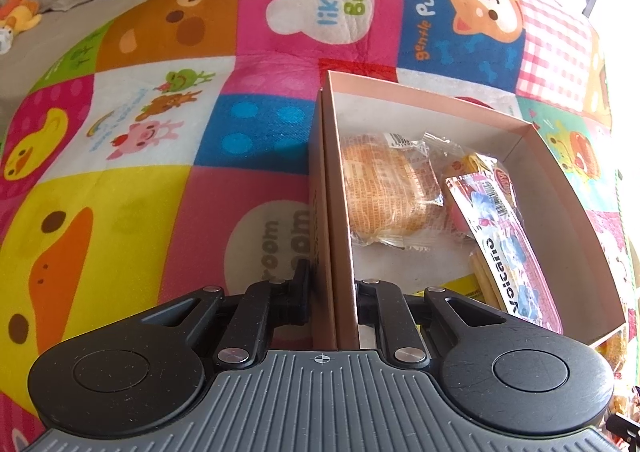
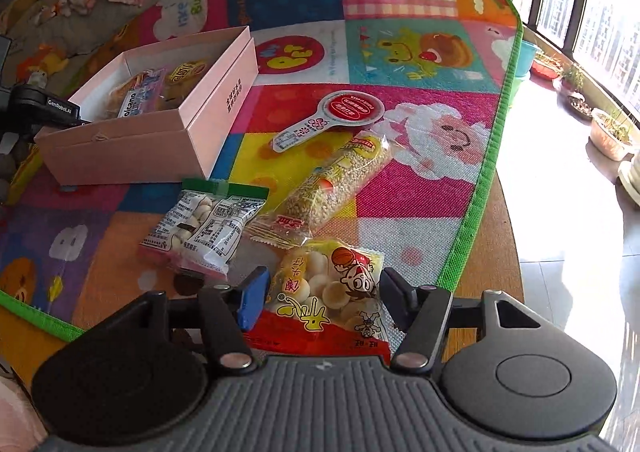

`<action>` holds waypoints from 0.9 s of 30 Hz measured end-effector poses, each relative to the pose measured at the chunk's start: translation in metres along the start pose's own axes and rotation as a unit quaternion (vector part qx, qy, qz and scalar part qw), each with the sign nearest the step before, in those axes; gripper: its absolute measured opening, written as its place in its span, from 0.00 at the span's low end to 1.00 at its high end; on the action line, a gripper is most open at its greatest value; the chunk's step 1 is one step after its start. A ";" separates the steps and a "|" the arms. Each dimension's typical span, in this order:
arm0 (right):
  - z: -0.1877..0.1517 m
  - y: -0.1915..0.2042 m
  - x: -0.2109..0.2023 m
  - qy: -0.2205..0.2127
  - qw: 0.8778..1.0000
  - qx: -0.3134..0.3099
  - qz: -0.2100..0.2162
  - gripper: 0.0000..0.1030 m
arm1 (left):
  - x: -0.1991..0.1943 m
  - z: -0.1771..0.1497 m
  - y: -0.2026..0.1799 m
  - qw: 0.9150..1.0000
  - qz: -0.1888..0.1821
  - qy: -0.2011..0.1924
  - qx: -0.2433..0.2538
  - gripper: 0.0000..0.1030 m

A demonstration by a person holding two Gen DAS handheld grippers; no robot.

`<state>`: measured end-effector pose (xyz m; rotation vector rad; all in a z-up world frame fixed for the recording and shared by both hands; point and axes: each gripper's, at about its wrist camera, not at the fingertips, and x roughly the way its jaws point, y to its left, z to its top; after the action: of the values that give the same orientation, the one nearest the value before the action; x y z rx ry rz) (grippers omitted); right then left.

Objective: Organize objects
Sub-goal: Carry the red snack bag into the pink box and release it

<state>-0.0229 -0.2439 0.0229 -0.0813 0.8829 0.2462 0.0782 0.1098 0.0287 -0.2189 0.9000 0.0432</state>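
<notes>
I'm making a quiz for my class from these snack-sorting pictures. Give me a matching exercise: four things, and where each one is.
Things:
1. pink cardboard box
2. round bun in clear wrapper
3. red-and-yellow bag of small round biscuits
4. red round paddle-shaped pack

Places:
A. between the right gripper jaws
B. wall clamped by the left gripper
C. on the mat beyond the grain packet
D. inside the box

Pairs: 1-B, 2-D, 3-A, 4-C
</notes>
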 end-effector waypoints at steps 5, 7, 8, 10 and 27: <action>-0.005 0.018 -0.024 0.003 1.000 -0.021 0.020 0.55 | -0.001 -0.001 -0.002 1.000 0.004 -0.005 0.014 0.14; -0.006 0.029 -0.038 -0.003 0.999 -0.036 0.026 0.55 | -0.001 -0.003 -0.001 1.000 0.003 -0.010 0.011 0.14; -0.006 0.034 -0.046 -0.009 0.999 -0.044 0.029 0.55 | -0.002 -0.004 -0.001 1.000 0.003 -0.012 0.010 0.14; -0.002 0.044 -0.062 -0.028 0.997 -0.055 0.040 0.55 | -0.001 -0.004 -0.001 1.000 0.003 -0.015 0.006 0.14; 0.146 0.114 -0.007 -0.125 0.986 -0.067 0.086 0.55 | -0.001 -0.005 0.008 1.000 -0.023 -0.017 -0.010 0.17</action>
<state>0.0546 -0.1098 0.1244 -0.0970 0.6223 0.4683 0.0724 0.1163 0.0249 -0.2565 0.8598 0.0137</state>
